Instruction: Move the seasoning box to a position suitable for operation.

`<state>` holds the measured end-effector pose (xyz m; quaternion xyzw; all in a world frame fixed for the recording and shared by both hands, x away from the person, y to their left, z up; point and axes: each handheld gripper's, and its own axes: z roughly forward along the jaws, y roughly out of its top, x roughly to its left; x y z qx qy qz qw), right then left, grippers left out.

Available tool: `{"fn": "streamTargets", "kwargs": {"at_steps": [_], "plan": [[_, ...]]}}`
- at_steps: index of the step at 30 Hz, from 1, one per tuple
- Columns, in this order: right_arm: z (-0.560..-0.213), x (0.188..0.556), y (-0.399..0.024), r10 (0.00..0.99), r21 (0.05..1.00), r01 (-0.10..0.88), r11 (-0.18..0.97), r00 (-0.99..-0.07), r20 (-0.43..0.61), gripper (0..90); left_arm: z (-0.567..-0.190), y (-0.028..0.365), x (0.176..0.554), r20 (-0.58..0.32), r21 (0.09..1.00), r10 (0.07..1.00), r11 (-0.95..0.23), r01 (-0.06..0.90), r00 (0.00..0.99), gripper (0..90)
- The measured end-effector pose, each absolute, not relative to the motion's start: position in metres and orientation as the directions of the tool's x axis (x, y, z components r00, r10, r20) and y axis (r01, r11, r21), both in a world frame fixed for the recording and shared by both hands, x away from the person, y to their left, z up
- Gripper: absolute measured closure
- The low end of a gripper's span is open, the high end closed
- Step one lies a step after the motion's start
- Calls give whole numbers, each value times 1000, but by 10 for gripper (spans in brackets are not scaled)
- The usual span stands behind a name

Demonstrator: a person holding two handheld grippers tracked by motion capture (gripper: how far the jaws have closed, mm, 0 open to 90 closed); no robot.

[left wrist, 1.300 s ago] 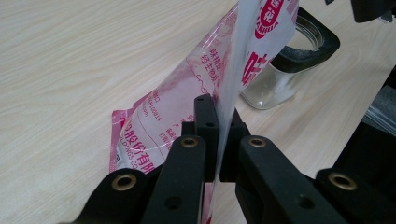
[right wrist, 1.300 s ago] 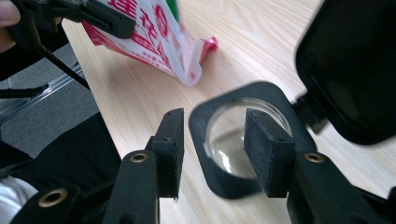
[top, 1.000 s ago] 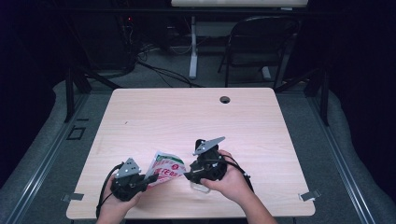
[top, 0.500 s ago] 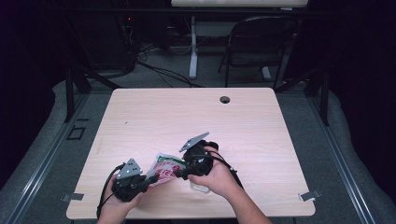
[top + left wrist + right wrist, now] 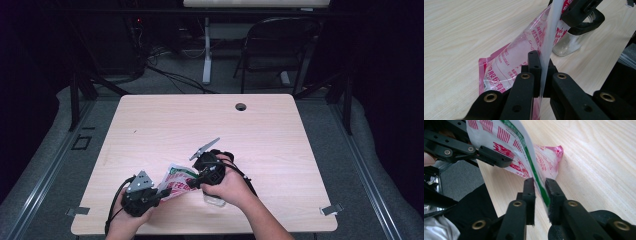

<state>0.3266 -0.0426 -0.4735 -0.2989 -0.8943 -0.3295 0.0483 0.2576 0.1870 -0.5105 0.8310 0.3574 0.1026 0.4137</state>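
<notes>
A person holds a plastic bag (image 5: 177, 181) with red print just above the near edge of the table (image 5: 210, 125), between two grippers. The left gripper (image 5: 541, 75) has its jaws clamped on one edge of the bag, the film pinched flat between the pads. The right gripper (image 5: 540, 192) has the opposite, green-striped edge between its jaws; they have just been closing, yet a slight gap shows beside the film, so the grip does not look firm. A small clear jar (image 5: 567, 43) stands on the table just behind the bag, by the right hand (image 5: 230, 187). The step in hand looks like taking a second hold on the bag. The next move calls for the right jaws to close fully before any pulling.
</notes>
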Motion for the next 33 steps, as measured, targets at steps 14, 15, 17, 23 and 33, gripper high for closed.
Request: {"fn": "streamTargets", "kwargs": {"at_steps": [14,15,17,23,33], "plan": [[-477,331,-39,468,510,544,666,-837,283,898,-515,185,258,-126,755,676,-409,512,726,900],[-477,331,-39,468,515,546,661,-836,286,899,-515,185,258,-126,755,676,-409,512,726,900],[-477,331,-39,467,520,541,660,-839,280,900,-515,186,257,-133,755,679,-403,518,722,899],[-479,332,-37,454,508,528,680,-848,274,900,-519,186,255,-135,757,649,-420,501,749,761],[-480,335,-39,443,514,532,673,-846,297,900,-530,185,252,-127,744,690,-409,529,713,418]]}}
